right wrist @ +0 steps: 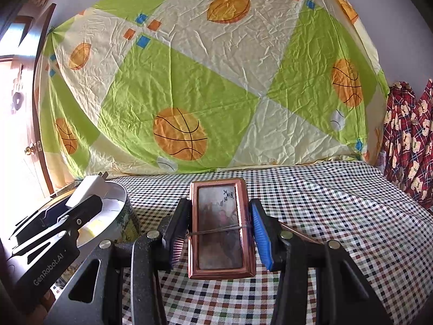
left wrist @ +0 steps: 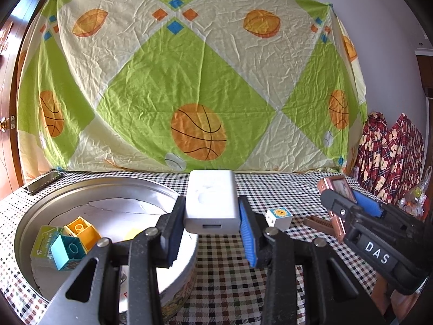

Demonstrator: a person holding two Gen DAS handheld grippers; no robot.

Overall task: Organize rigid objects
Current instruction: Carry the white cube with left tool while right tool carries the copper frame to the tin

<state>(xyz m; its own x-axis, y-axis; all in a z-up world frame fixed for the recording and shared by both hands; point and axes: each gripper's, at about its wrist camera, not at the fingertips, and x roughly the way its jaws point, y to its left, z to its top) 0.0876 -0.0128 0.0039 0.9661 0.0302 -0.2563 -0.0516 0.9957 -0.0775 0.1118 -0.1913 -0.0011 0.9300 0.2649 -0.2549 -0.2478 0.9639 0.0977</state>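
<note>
My left gripper (left wrist: 212, 218) is shut on a white plug-in charger (left wrist: 212, 201), held above the right rim of a round metal tin (left wrist: 43, 203). Inside the tin lie a yellow brick (left wrist: 81, 230), a teal brick (left wrist: 66, 252) and a small printed box (left wrist: 44, 239). My right gripper (right wrist: 220, 228) is shut on a copper-framed rectangular box (right wrist: 220, 227) with a thin band around it, held over the checkered cloth. In the left wrist view the right gripper (left wrist: 349, 203) shows at the right with the copper box (left wrist: 338, 187). In the right wrist view the left gripper (right wrist: 86, 197) and charger (right wrist: 88, 188) hang over the tin (right wrist: 123, 216).
A small white cube with a sun face (left wrist: 278, 216) and a brown comb-like piece (left wrist: 319, 222) lie on the checkered tablecloth (left wrist: 230, 270). A phone (left wrist: 43, 181) rests at the back left. A basketball-print sheet (left wrist: 189, 81) hangs behind; red plaid cloth (left wrist: 389, 146) sits right.
</note>
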